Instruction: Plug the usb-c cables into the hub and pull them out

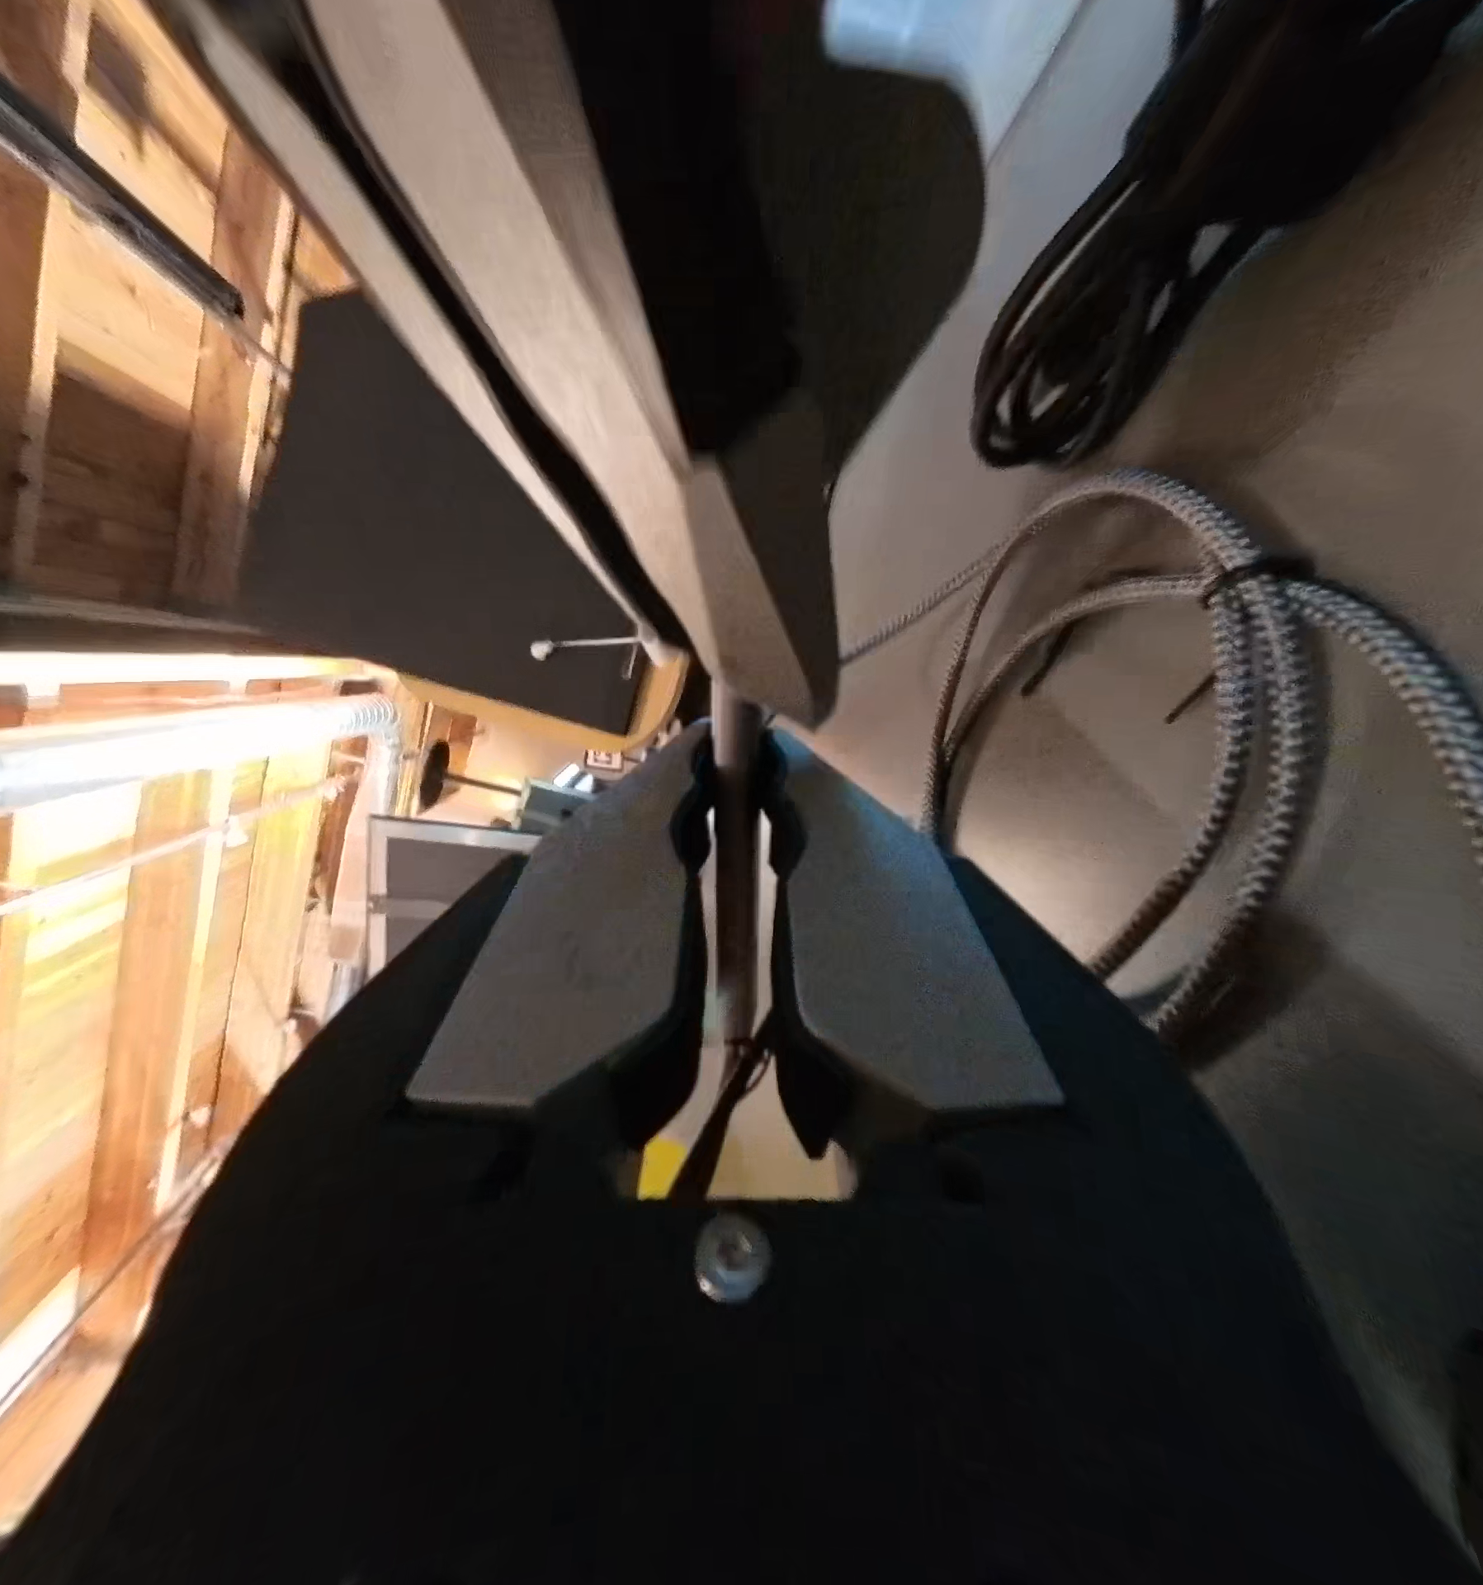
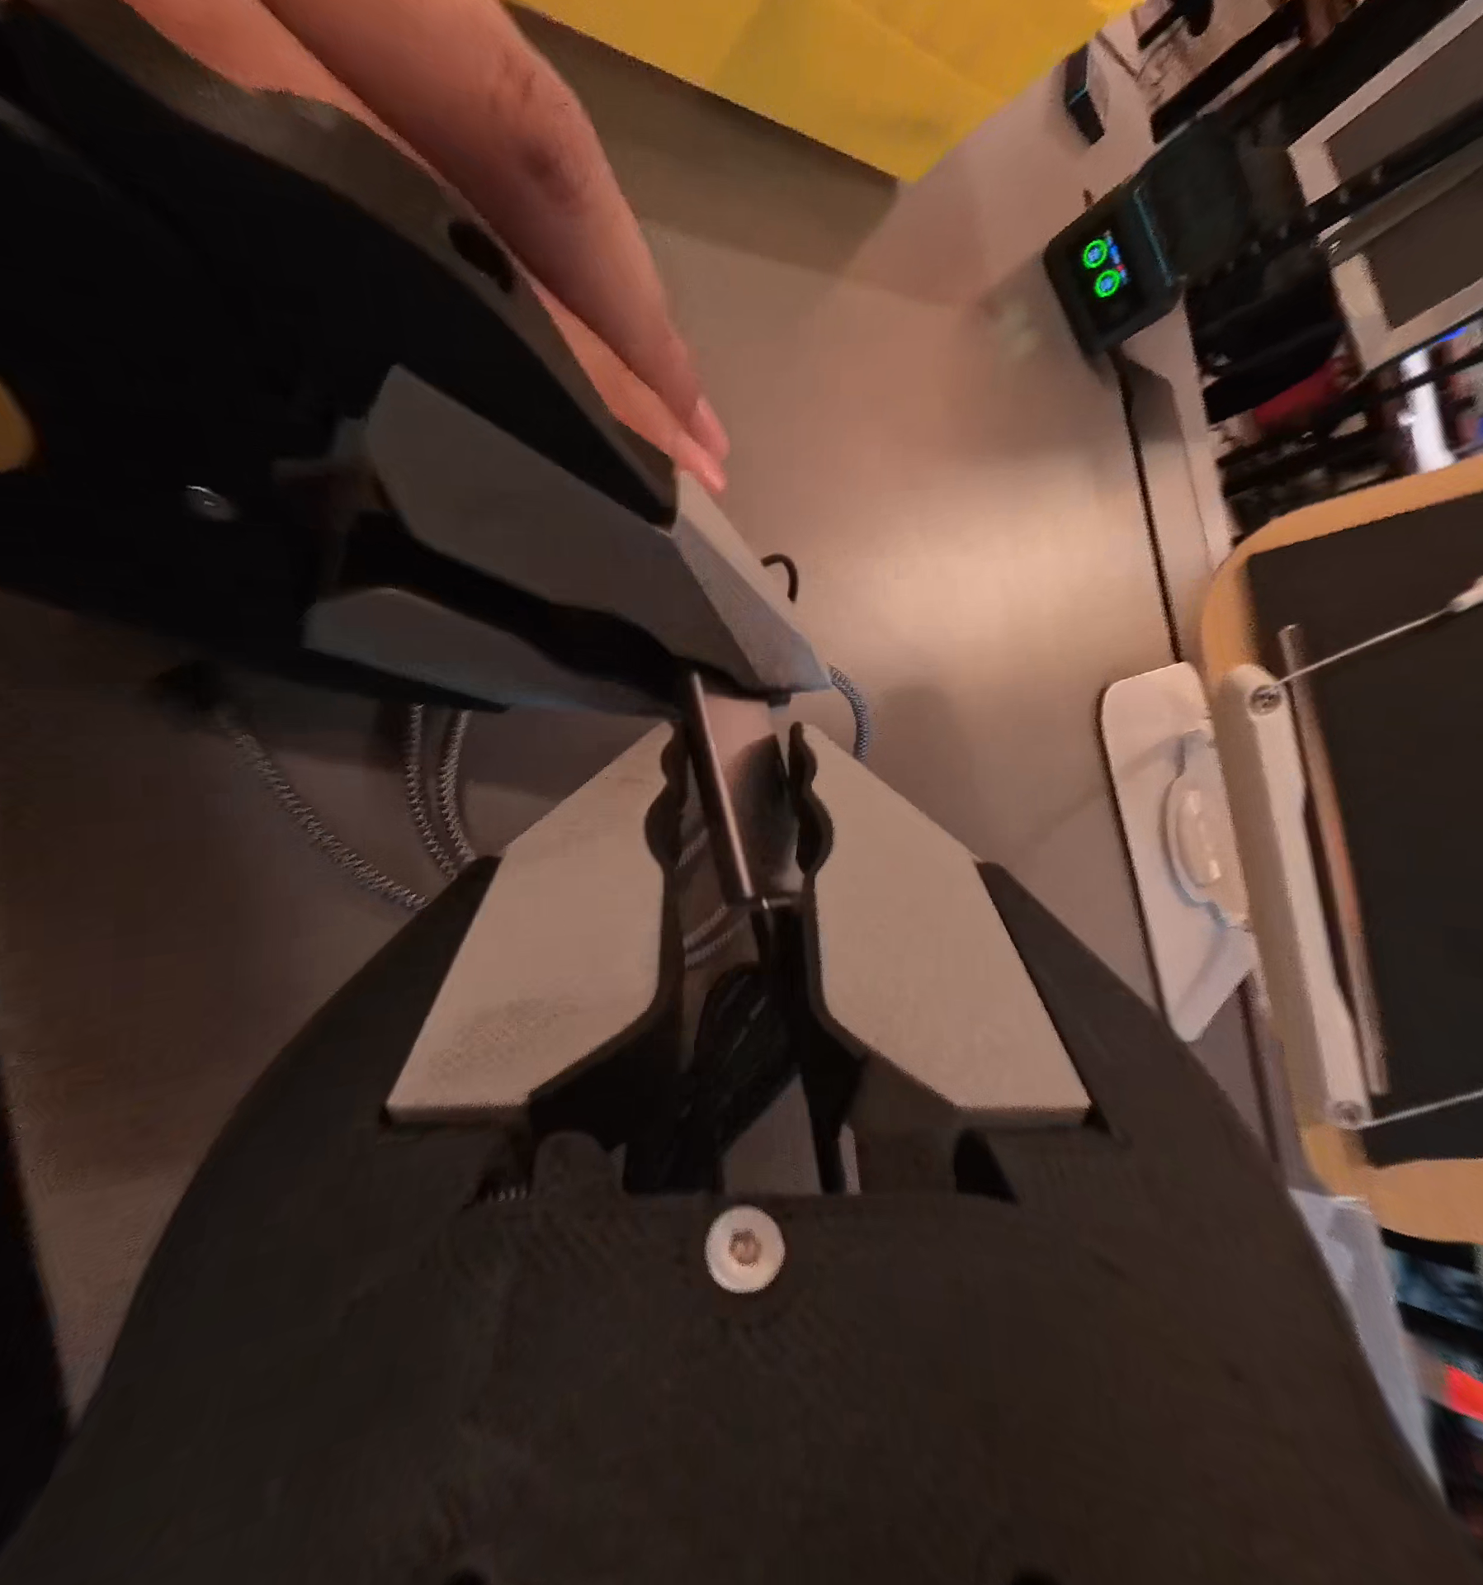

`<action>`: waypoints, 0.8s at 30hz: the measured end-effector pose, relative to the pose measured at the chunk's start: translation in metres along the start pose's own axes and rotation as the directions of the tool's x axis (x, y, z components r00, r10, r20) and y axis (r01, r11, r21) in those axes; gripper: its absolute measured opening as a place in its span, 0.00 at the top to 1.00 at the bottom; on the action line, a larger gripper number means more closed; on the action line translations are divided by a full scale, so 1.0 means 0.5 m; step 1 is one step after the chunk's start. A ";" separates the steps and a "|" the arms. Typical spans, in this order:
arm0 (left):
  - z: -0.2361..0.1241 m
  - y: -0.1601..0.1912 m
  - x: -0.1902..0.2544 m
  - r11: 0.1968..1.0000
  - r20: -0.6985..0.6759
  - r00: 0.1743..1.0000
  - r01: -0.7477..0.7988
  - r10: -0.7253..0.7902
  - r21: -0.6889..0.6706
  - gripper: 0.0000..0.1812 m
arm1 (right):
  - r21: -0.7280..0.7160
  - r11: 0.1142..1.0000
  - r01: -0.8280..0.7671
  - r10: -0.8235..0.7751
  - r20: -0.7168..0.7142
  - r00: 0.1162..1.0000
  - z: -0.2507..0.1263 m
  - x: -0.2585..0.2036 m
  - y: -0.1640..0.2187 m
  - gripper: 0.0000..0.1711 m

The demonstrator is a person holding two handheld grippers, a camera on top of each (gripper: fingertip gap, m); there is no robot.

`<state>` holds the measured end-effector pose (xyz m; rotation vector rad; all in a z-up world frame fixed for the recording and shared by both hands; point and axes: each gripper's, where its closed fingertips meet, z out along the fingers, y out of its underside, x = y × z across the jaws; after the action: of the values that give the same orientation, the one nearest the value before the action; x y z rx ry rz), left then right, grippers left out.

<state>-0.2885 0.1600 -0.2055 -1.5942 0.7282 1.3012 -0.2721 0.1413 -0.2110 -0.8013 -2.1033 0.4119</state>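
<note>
Grey and thin, the hub [image 1: 733, 823] is the landmark I steer by: my left gripper [image 1: 733, 772] has its jaws clenched on it, the slab seen edge-on between the dark pads [image 1: 693, 823]. In the right wrist view the same hub [image 2: 720, 806] runs as a dark sliver between my right gripper's [image 2: 733, 772] fingers; those jaws stand slightly apart around it, and I cannot tell whether they press on it or on a plug. The left gripper [image 2: 703, 677] comes in from the upper left there, its tips meeting the hub's far end, with a person's hand [image 2: 549, 214] along its body. Beyond the hub, on the pale table [image 1: 1021, 772], a braided silver cable [image 1: 1286, 686] lies in loops. Farther off than that sits a coil of black cable [image 1: 1089, 343]. Under the hub, in the right view, a stretch of braided cable [image 2: 695, 858] shows. Well away to the hub's upper right stands a small black device with green lit rings [image 2: 1102, 274].
</note>
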 end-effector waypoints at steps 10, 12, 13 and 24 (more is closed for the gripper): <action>-0.013 -0.002 -0.036 0.979 0.034 0.980 0.191 -0.194 0.070 0.94 | -0.080 0.990 0.120 -0.135 -0.225 0.965 0.000 0.063 0.021 0.96; -0.028 0.005 -0.073 0.951 0.084 0.951 0.288 -0.298 0.115 1.00 | -0.074 0.992 0.099 -0.115 -0.266 0.957 -0.014 0.088 0.025 0.96; -0.033 0.013 -0.091 0.935 0.106 0.932 0.332 -0.345 0.128 1.00 | -0.057 0.995 0.079 -0.092 -0.283 0.955 -0.023 0.101 0.024 0.96; -0.025 0.102 -0.133 0.841 0.188 0.823 0.539 -0.536 0.041 1.00 | 0.067 0.996 -0.056 0.083 -0.519 0.851 -0.289 0.412 -0.033 0.96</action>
<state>-0.3454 0.1213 -0.1558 -1.5084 0.1199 1.0139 -0.2572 0.2681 0.0061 -0.8510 -1.5531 0.2451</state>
